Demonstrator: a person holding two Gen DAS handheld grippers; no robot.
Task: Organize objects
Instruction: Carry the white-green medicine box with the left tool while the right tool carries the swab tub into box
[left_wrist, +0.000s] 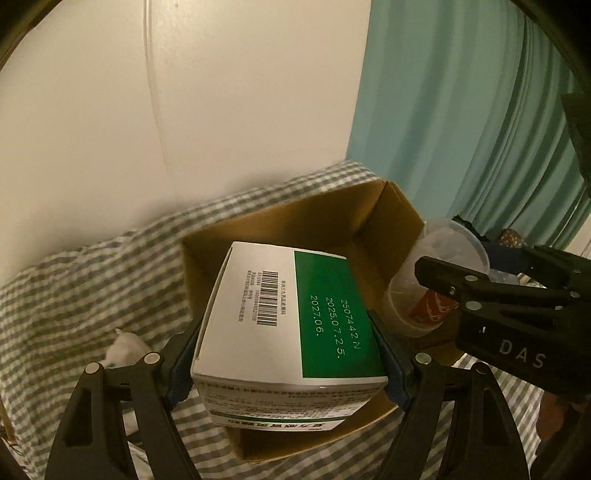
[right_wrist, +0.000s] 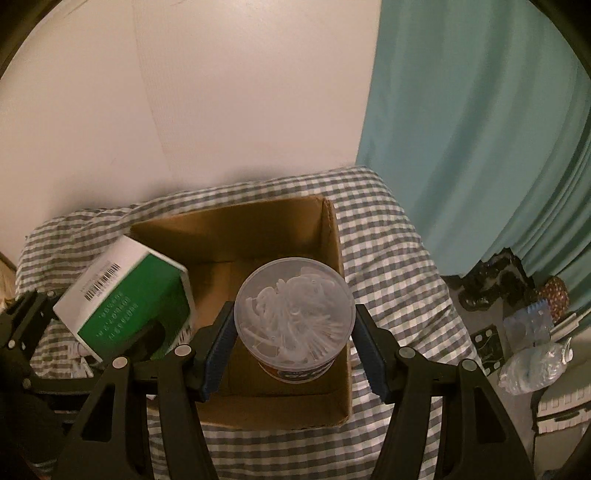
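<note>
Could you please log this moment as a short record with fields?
left gripper: shut on green-and-white box
right gripper: shut on clear plastic tub
container: open cardboard box, looks empty
surface: checked cloth
position: both items held over the cardboard box

You have a white and green carton (left_wrist: 291, 314) clamped by its two long sides, tilted, with the barcode and printed dates facing up; it hangs over the left part of the open cardboard box (right_wrist: 280, 229). Your other item is a clear plastic tub (right_wrist: 295, 314), upright, its see-through lid showing a tangle of pale sticks inside and a red and blue label low on its wall. It is pinched at its rim above the box's right half. The brown box sits open-topped on the checked cloth, its floor bare where visible.
</note>
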